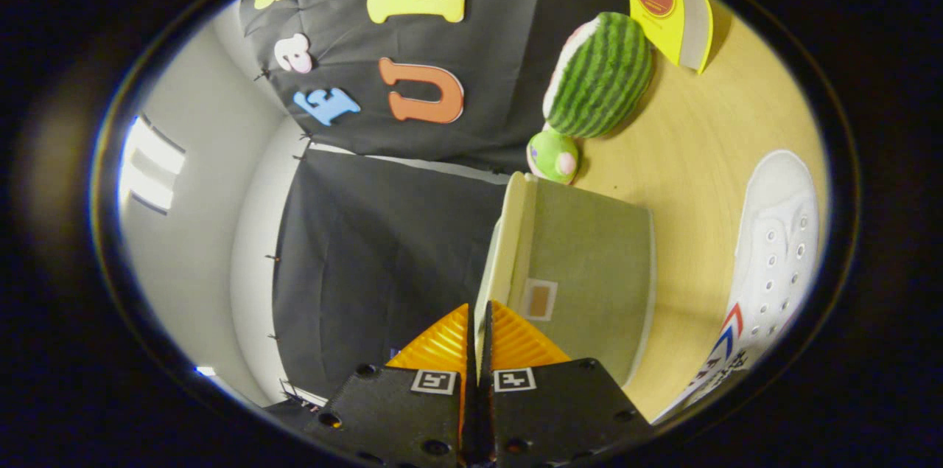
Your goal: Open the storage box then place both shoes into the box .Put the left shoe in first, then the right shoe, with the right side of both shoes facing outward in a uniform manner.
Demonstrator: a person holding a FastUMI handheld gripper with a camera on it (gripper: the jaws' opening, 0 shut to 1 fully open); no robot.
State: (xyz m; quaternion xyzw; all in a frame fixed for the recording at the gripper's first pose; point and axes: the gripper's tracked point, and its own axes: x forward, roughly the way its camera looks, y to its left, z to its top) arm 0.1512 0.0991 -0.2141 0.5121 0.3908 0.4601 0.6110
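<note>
The tool [477,320] is closed, its fingers pinching the pale edge of the storage box's lid [508,247]; the box [589,269] stands on the worktop [700,129]; a white shoe [773,247] lies beside it; a watermelon toy [600,77] and a small green toy [552,155] sit beyond, near the worktop's far edge.

Staged recording booth: black cloth wall [383,247], pale wooden tabletop [707,151], striped green plush watermelon [600,77], small green plush frog [552,155], white room wall [199,232] beyond.
</note>
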